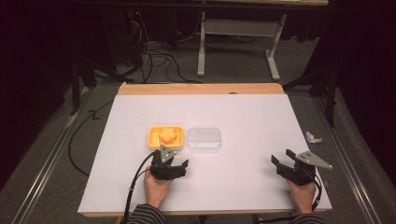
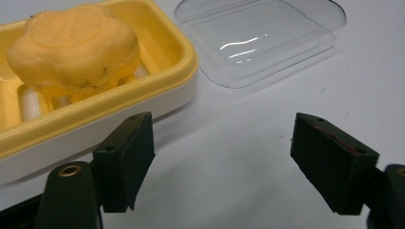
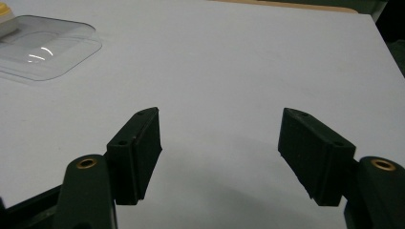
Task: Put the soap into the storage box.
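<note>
1. Soap dish (image 1: 152,138), yellow, sits on the white table (image 1: 243,116), left of centre. A soap (image 1: 167,135), pale orange with a lobed outline, lies inside it.
2. Clear lid (image 1: 204,139) lies flat on the table, just beside the dish on its right. From the high view I cannot tell whether the two edges touch.
3. Left gripper (image 1: 176,166) is held just in front of the dish, on the person's side, jaws pointing toward it. Grey plate on top nearly reaches the dish's near rim in the high view.
4. Left gripper view: the jaws stand apart with bare table between them and nothing gripped. One jaw's tip is near the dish's (image 2: 181,71) white lower wall, not touching as far as I can see. Soap (image 2: 71,47) rests up and away from that jaw, and the lid (image 2: 258,43) lies farther off, ahead of the gap.
5. Right gripper (image 1: 283,162) is held near the table's right front, well apart from dish and lid.
6. Right gripper view: its jaws are spread wide and empty over bare table. Lid (image 3: 43,47) appears at far upper left, with a sliver of the dish (image 3: 7,19) past it.
7. Both hands enter from the near edge, in striped sleeves.
</note>
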Demonstrator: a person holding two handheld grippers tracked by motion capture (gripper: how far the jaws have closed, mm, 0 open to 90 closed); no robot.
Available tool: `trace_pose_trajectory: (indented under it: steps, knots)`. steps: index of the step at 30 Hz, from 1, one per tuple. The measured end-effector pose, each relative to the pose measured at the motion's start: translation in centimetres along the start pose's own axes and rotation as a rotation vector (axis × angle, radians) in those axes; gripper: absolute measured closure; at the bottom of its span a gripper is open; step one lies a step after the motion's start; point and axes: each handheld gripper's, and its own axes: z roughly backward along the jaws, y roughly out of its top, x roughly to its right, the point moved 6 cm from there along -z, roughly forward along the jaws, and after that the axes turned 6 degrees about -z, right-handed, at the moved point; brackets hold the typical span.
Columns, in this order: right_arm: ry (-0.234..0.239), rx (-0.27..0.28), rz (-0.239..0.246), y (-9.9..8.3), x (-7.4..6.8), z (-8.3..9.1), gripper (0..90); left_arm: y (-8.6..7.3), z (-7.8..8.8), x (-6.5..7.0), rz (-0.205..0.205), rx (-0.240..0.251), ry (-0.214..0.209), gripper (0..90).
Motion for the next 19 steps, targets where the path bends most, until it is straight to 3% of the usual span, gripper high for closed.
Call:
trace_pose_trajectory:
  steps: [9,14,19]
  knots:
    - [0.000,-0.001,0.000,-0.01,-0.01,0.00,31.6,0.06,-0.24,0.28,0.005,0.017,0.001,22.3]
    - [-0.001,0.000,0.001,-0.01,-0.01,0.00,31.6,0.02,-0.19,0.46,-0.025,0.019,0.018,21.9]
    - [0.000,-0.004,0.002,-0.03,-0.04,0.00,31.6,0.00,-0.20,0.52,-0.029,0.021,0.016,21.5]
